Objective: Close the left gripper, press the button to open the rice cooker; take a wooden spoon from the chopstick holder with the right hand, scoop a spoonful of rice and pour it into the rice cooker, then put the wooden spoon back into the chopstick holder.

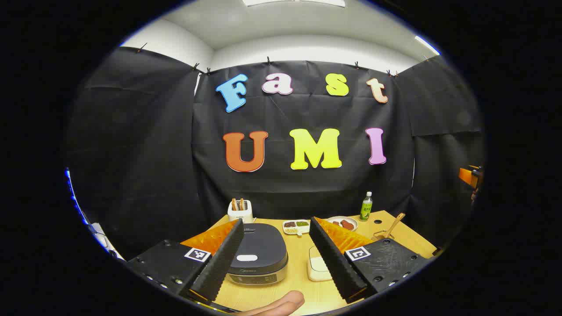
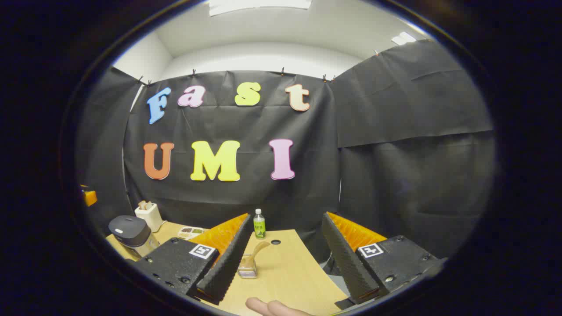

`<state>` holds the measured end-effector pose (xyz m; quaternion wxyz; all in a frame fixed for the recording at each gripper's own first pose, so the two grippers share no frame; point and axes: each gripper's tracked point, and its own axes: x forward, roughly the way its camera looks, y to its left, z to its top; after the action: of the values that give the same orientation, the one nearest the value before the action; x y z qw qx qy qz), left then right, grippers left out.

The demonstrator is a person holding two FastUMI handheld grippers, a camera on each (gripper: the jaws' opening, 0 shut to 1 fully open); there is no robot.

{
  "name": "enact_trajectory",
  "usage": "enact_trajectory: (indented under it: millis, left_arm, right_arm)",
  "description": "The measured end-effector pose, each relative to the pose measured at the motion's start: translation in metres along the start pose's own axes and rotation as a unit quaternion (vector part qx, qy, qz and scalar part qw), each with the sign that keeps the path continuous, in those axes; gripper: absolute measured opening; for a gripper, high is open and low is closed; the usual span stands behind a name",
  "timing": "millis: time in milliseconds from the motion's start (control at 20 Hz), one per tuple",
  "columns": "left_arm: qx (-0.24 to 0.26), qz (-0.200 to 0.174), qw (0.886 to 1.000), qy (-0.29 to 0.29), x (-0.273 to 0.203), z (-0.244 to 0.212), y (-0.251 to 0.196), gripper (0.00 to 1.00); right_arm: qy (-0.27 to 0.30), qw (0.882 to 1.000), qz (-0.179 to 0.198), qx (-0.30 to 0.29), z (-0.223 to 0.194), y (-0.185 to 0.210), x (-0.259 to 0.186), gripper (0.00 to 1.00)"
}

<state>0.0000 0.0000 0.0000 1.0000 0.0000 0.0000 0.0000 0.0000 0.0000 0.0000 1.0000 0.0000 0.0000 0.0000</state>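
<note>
The step in hand looks like the very first one: bring the 2 fingers of the left gripper [image 1: 281, 259] together before pressing, so they make 1 blunt tip instead of a fork that could straddle the button. At this moment its fingers stand wide apart with nothing between them. In the left gripper view the rice cooker [image 1: 257, 252] sits on the wooden table [image 1: 298, 259] with its dark lid down, just inside and partly behind the left-hand finger, and the pale oval button [image 1: 247, 257] lies near the lid's front edge, close to that finger's inner face. A good press would centre the closed tip over the button and come straight down, not glancing off the curved lid. The right gripper [image 2: 285, 259] is likewise spread wide and empty. The white chopstick holder [image 1: 240, 210] stands at the back of the table behind the cooker, with wooden handles poking out of it. In the right gripper view a wooden scoop [image 2: 250, 263] rests in a small container just beside the left-hand finger; whether it holds rice I cannot tell.
</note>
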Motion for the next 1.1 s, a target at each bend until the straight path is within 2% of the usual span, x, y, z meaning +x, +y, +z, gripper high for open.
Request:
enact_trajectory:
  millis: [50, 150, 200, 350, 550, 600, 650, 800, 850, 900, 950, 1000, 1050, 1100]
  left_arm:
    - [-0.001, -0.002, 1.0, 0.002, 0.0, 0.0, 0.001, 0.96]
    - [0.0, -0.001, 1.0, -0.001, -0.001, 0.002, 0.003, 0.96]
    - [-0.001, 0.001, 1.0, -0.001, -0.001, 0.003, 0.004, 0.96]
    - [-0.014, -0.003, 1.0, -0.001, 0.0, 0.002, 0.002, 0.96]
    - [-0.002, -0.005, 1.0, -0.008, -0.001, 0.004, -0.001, 0.96]
    - [0.0, -0.007, 1.0, -0.01, -0.001, 0.004, -0.003, 1.0]
    - [0.002, -0.011, 1.0, -0.009, 0.001, 0.003, -0.005, 0.96]
    - [0.001, -0.006, 1.0, 0.002, 0.006, -0.003, -0.002, 0.96]
    - [0.001, -0.003, 1.0, 0.002, 0.009, -0.005, -0.001, 0.9]
    - [0.001, -0.001, 1.0, 0.002, 0.012, -0.005, 0.0, 0.96]
    - [0.001, -0.001, 1.0, 0.006, 0.016, -0.009, 0.001, 0.9]
    - [-0.001, 0.0, 1.0, 0.013, 0.018, -0.014, 0.001, 0.94]
    - [-0.002, -0.005, 1.0, 0.02, 0.022, -0.019, 0.0, 0.9]
    - [-0.002, -0.008, 1.0, 0.029, 0.024, -0.024, -0.003, 0.77]
  right_arm:
    - [-0.001, 1.0, 0.0, -0.001, 0.001, 0.0, 0.0, 1.0]
    - [0.001, 1.0, 0.0, -0.002, -0.001, 0.0, 0.0, 1.0]
    - [0.001, 1.0, 0.0, -0.002, 0.0, 0.0, 0.0, 0.94]
    - [0.005, 1.0, 0.0, -0.003, -0.002, -0.001, 0.001, 0.94]
    - [0.01, 1.0, 0.004, 0.002, -0.007, 0.001, 0.005, 0.94]
    - [0.011, 1.0, 0.005, 0.005, -0.008, 0.001, 0.004, 0.94]
    - [0.013, 1.0, 0.007, 0.006, -0.011, 0.002, 0.005, 1.0]
    - [0.015, 1.0, 0.011, 0.005, -0.013, 0.005, 0.006, 1.0]
    - [0.015, 1.0, 0.012, 0.004, -0.015, 0.005, 0.006, 1.0]
    - [0.013, 1.0, 0.014, 0.004, -0.015, 0.006, 0.005, 1.0]
    - [0.013, 1.0, 0.015, 0.004, -0.016, 0.007, 0.004, 1.0]
    - [0.013, 1.0, 0.018, 0.004, -0.018, 0.008, 0.004, 0.94]
    - [0.017, 1.0, 0.024, 0.006, -0.023, 0.012, 0.003, 0.94]
    - [0.021, 0.999, 0.032, 0.008, -0.026, 0.016, 0.002, 0.94]
